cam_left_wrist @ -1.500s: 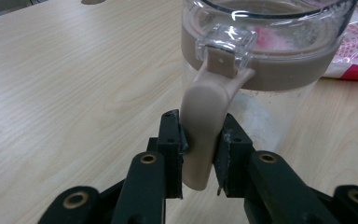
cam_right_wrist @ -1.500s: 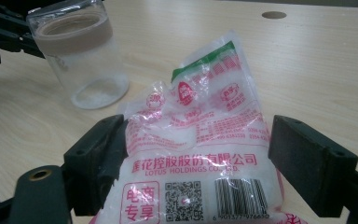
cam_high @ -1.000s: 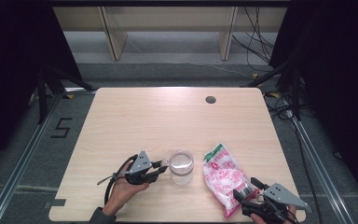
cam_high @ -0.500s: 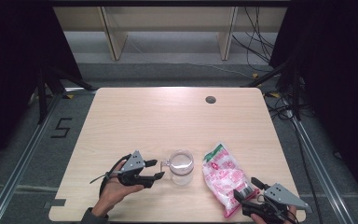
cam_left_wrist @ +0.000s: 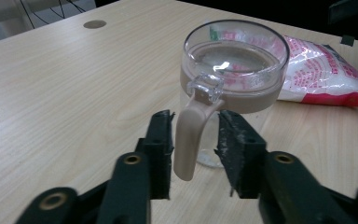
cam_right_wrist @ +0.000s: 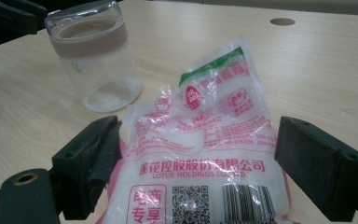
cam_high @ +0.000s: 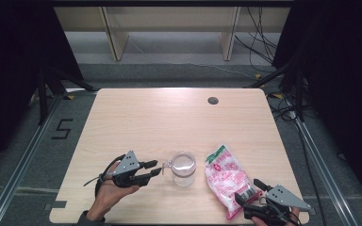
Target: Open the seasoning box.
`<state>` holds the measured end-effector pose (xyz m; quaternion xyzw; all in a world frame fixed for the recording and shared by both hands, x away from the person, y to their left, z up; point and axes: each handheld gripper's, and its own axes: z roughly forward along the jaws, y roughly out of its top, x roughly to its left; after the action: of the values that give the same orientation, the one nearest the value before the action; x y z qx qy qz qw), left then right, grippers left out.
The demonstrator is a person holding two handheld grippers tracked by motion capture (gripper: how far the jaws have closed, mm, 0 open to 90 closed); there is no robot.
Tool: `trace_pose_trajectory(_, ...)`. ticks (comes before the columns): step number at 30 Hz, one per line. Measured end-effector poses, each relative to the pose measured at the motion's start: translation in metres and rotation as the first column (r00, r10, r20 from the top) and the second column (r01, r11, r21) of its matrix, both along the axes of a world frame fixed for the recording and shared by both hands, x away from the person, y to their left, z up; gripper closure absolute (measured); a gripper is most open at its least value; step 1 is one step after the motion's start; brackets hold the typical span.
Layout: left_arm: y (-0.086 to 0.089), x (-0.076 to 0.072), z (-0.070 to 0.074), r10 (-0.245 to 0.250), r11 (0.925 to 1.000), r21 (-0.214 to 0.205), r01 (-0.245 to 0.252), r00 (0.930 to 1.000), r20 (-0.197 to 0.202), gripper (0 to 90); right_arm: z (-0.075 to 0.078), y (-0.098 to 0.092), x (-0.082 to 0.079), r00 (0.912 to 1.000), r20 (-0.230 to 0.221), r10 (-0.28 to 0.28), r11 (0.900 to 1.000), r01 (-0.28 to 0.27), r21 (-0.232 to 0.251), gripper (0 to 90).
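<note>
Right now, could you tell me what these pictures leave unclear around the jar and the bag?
- Bag: near end cut off by the bottom edge, right gripper view.
- Jar base: hidden behind its handle and the left gripper, left gripper view.
- Bag print: too small to read, high view.

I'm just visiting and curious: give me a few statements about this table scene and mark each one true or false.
1. The clear jar stands upright on the table. True.
2. The jar's beige handle sits between the jaws of the left claw. True; gaps show on both sides, so the pads do not press on it.
3. The bag is blue and yellow. False: it is clear with pink, red and green print, holding white grains.
4. The bag lies left of the jar in the high view. False: it lies to the jar's right, by the right claw.
5. The right claw's jaws stand on either side of the bag's end. True.
6. The jar is full to the brim. False: just a thin white layer at its bottom.
</note>
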<state>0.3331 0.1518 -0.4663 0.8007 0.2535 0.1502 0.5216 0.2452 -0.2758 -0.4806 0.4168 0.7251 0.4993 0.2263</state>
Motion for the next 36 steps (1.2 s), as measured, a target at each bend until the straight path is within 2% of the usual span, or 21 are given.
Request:
trace_pose_trajectory(1, -0.001, -0.001, 0.000, 0.012, 0.9999, -0.011, -0.012, 0.9999, 0.001, 74.3, 0.000, 0.001, -0.002, 0.9997, -0.023, -0.010, 0.9999, 0.011, 0.010, 15.6)
trace_pose_trajectory(2, -0.001, -0.001, 0.001, 0.013, 0.9999, -0.007, -0.013, 0.9998, 0.015, 79.7, 0.000, 0.000, 0.000, 0.9999, 0.001, 0.010, 0.9999, -0.010, -0.007, 16.9)
trace_pose_trajectory(4, -0.001, -0.001, 0.002, 0.005, 0.9999, -0.013, -0.004, 0.9993, 0.038, 82.0, 0.001, 0.000, 0.000, 0.9999, 0.006, 0.015, 0.9996, -0.015, -0.022, 17.8)
trace_pose_trajectory(5, -0.002, -0.002, 0.002, 0.015, 0.9993, -0.035, -0.014, 0.9996, 0.025, 84.0, 0.001, 0.002, -0.001, 0.9998, -0.009, 0.016, 0.9999, -0.016, -0.005, 19.2)
trace_pose_trajectory(6, -0.002, -0.002, 0.003, 0.026, 0.9991, -0.034, -0.025, 0.9993, 0.028, 84.6, 0.001, 0.002, -0.002, 0.9997, -0.018, 0.015, 0.9998, -0.015, -0.010, 20.1)
trace_pose_trajectory(7, -0.001, -0.001, 0.005, 0.012, 0.9994, -0.033, -0.011, 0.9991, 0.040, 85.8, 0.001, 0.003, -0.002, 0.9997, -0.017, 0.019, 0.9998, -0.019, 0.003, 20.6)
trace_pose_trajectory(8, -0.002, -0.001, 0.005, 0.013, 0.9984, -0.056, -0.011, 0.9993, 0.035, 86.4, 0.001, 0.002, 0.000, 0.9994, 0.002, 0.034, 0.9991, -0.034, -0.023, 21.1)
trace_pose_trajectory(9, -0.003, -0.002, 0.005, 0.035, 0.9969, -0.072, -0.034, 0.9993, 0.016, 87.2, 0.001, 0.003, -0.001, 0.9996, -0.001, 0.029, 0.9994, -0.029, -0.021, 21.8)
trace_pose_trajectory(10, -0.003, -0.002, 0.006, 0.026, 0.9971, -0.072, -0.025, 0.9996, 0.015, 87.5, 0.002, 0.004, -0.003, 0.9997, -0.016, 0.018, 0.9998, -0.018, 0.001, 22.3)
trace_pose_trajectory(11, -0.004, -0.002, 0.006, 0.026, 0.9972, -0.071, -0.025, 0.9995, 0.020, 87.6, 0.002, 0.004, -0.002, 0.9997, -0.011, 0.021, 0.9998, -0.021, 0.001, 23.1)
trace_pose_trajectory(14, -0.006, -0.001, 0.008, 0.017, 0.9970, -0.076, -0.015, 0.9995, 0.026, 88.4, 0.002, 0.003, -0.002, 0.9996, 0.007, 0.029, 0.9995, -0.029, -0.017, 24.7)
trace_pose_trajectory(17, -0.010, 0.000, 0.009, 0.025, 0.9952, -0.095, -0.024, 0.9997, 0.007, 88.7, 0.002, 0.004, -0.001, 0.9992, 0.011, 0.039, 0.9990, -0.039, -0.023, 26.2)
trace_pose_trajectory(18, -0.010, 0.000, 0.009, 0.027, 0.9951, -0.095, -0.027, 0.9996, 0.005, 88.8, 0.002, 0.006, -0.003, 0.9993, -0.012, 0.037, 0.9993, -0.037, -0.010, 26.3)
trace_pose_trajectory(19, -0.012, 0.001, 0.010, 0.028, 0.9954, -0.092, -0.027, 0.9996, 0.006, 89.2, 0.002, 0.004, -0.001, 0.9988, 0.007, 0.048, 0.9986, -0.048, -0.025, 26.3)
trace_pose_trajectory(20, -0.013, 0.003, 0.009, 0.020, 0.9953, -0.095, -0.019, 0.9998, 0.008, 89.3, 0.002, 0.005, -0.001, 0.9989, 0.003, 0.046, 0.9988, -0.046, -0.018, 26.3)
trace_pose_trajectory(21, -0.013, 0.003, 0.010, 0.026, 0.9967, -0.077, -0.025, 0.9996, 0.014, 89.3, 0.002, 0.005, -0.001, 0.9990, 0.005, 0.045, 0.9988, -0.045, -0.017, 26.6)
trace_pose_trajectory(26, -0.020, 0.006, 0.011, 0.018, 0.9952, -0.097, -0.017, 0.9998, 0.004, 89.4, 0.002, 0.005, -0.001, 0.9988, 0.008, 0.049, 0.9985, -0.049, -0.026, 27.8)
trace_pose_trajectory(29, -0.023, 0.008, 0.011, 0.025, 0.9961, -0.085, -0.024, 0.9997, 0.004, 89.4, 0.002, 0.005, -0.001, 0.9987, 0.008, 0.050, 0.9984, -0.050, -0.026, 28.2)
trace_pose_trajectory(32, -0.024, 0.011, 0.011, 0.005, 0.9971, -0.076, -0.004, 0.9998, 0.017, 89.4, 0.002, 0.005, -0.001, 0.9986, 0.006, 0.052, 0.9984, -0.052, -0.023, 29.6)
trace_pose_trajectory(34, -0.025, 0.010, 0.011, 0.024, 0.9963, -0.082, -0.023, 0.9997, 0.001, 89.4, 0.002, 0.006, -0.001, 0.9983, 0.006, 0.058, 0.9981, -0.057, -0.023, 31.1)
trace_pose_trajectory(36, -0.024, 0.011, 0.011, 0.026, 0.9968, -0.075, -0.026, 0.9996, 0.005, 89.3, 0.002, 0.006, -0.001, 0.9983, 0.006, 0.059, 0.9980, -0.058, -0.024, 31.8)
